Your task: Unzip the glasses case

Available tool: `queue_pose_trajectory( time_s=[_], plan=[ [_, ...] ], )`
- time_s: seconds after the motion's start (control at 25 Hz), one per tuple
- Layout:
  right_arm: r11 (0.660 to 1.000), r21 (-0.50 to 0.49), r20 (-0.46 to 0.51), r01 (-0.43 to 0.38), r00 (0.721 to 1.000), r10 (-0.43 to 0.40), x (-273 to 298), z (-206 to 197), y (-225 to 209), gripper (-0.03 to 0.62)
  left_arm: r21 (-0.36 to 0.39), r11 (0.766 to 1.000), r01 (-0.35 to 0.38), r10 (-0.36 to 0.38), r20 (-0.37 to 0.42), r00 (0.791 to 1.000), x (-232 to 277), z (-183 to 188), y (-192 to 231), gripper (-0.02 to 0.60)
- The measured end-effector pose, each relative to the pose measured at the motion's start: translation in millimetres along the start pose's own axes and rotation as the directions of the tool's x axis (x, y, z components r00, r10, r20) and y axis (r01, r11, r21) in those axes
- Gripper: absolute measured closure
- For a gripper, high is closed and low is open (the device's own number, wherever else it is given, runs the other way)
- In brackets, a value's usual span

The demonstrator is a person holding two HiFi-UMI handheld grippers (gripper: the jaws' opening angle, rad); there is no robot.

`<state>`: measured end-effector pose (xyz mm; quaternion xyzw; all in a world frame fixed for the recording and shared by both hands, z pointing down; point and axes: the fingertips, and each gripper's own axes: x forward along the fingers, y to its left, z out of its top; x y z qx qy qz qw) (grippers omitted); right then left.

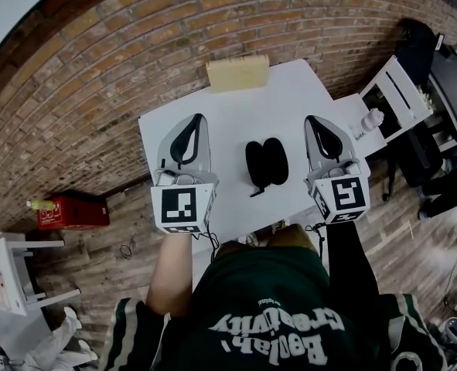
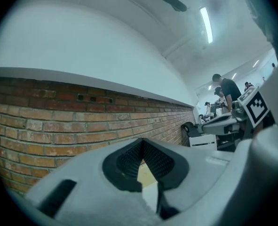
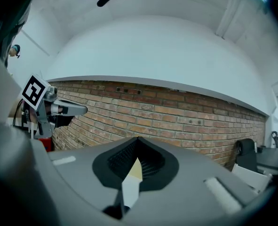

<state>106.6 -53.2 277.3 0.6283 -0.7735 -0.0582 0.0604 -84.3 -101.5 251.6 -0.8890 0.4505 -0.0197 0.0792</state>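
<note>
Where the ribbed pads of the left gripper (image 2: pixel 141 145) meet, they press tip to tip with nothing between them. Only a sliver of the tan block (image 2: pixel 147 173) and pale table shows through the gap lower down. The right gripper (image 3: pixel 138 145) is clenched the same way and is likewise empty. Both point level toward the far brick wall (image 2: pixel 59 126) and hover over the near part of the white table (image 1: pixel 236 118), one by its left edge and one by its right, well apart.

Between them, touching neither, the black glasses case (image 1: pixel 267 163) lies at the middle of the table. From above it reads as two dark ovals side by side, with a short strap or zip pull (image 1: pixel 256 191) trailing off its near end. That shape would suit a case unzipped and spread flat in two halves. It would equally suit a closed case with a seam down its middle. The zip itself is too small to make out.

So the step in hand cannot be fixed: the scene fits hands poised ahead of the unzipping, or hands held clear once it is done. Should the zip prove closed, the work would call for parted jaws, one steadying the shell and one on the pull.
</note>
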Motion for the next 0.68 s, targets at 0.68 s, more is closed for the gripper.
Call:
queue_pose_trajectory(
  time_s=[0.68],
  plan=[
    [0.999,0.032,-0.004,-0.015,1.000,0.015,-7,-9,-2,0.582,-0.011,1.000,0.006,-0.006,-0.028,1.000,-3,-13,-8,0.584]
  ],
)
